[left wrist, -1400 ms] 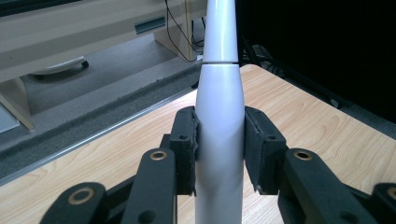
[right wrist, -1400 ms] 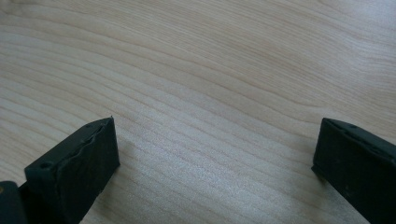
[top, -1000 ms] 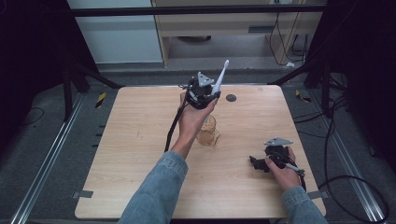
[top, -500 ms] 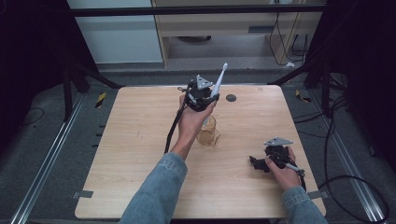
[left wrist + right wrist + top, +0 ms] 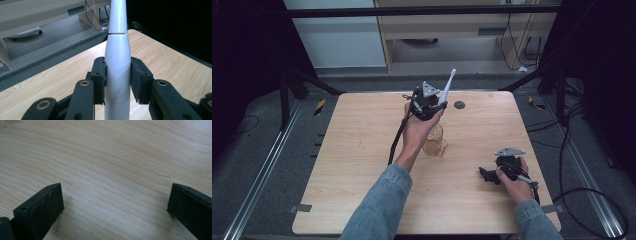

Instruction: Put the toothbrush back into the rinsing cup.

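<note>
Above the table's far middle, we hold a white electric toothbrush point(image 5: 117, 75) upright.
Our left gripper point(image 5: 428, 104) clamps its handle over the amber glass cup point(image 5: 435, 140); our right gripper point(image 5: 490, 176) rests near the table point(image 5: 352, 165) edge, jaws apart, grasping nothing.

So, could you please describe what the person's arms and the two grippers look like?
Both forearms wear blue denim sleeves. The left gripper and right gripper are black, each topped by a grey three-cornered plate. A black cable trails from the left one. Up close, the jaws are black linkages with brass-coloured rivets and ribbed black pads.
</note>
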`<state>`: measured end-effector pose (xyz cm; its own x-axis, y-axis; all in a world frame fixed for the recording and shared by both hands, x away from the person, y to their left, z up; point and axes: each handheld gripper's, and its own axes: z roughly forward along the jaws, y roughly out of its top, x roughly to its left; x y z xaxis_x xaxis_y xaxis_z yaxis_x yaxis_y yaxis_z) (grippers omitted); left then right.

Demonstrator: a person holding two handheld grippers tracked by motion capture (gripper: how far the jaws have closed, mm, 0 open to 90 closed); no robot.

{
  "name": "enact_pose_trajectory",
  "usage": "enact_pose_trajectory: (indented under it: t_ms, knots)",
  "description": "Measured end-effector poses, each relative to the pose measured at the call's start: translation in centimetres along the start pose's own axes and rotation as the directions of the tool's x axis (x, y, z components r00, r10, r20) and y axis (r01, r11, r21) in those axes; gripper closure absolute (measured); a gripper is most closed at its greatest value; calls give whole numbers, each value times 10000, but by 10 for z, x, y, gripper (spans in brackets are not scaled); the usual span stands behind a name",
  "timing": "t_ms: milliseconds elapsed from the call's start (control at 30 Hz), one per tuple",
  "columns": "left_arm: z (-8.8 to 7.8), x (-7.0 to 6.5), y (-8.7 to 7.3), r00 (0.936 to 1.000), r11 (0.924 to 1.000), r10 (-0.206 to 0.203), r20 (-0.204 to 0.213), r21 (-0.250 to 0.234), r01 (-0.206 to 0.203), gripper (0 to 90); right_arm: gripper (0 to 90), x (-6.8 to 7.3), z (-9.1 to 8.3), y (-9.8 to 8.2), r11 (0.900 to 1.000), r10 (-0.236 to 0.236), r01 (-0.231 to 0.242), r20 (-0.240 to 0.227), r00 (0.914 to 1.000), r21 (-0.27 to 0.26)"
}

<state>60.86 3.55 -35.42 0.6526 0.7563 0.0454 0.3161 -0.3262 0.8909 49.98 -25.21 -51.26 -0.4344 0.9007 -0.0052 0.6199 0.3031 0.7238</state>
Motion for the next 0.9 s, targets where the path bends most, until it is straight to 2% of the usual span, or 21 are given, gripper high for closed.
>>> enact_pose_trajectory:
  t_ms: [900]
  knots:
    - [9,-2,-31,9999,9990,-92,121,443,86,667,4,0,0,0,10000,30,-30,3,10000,12]
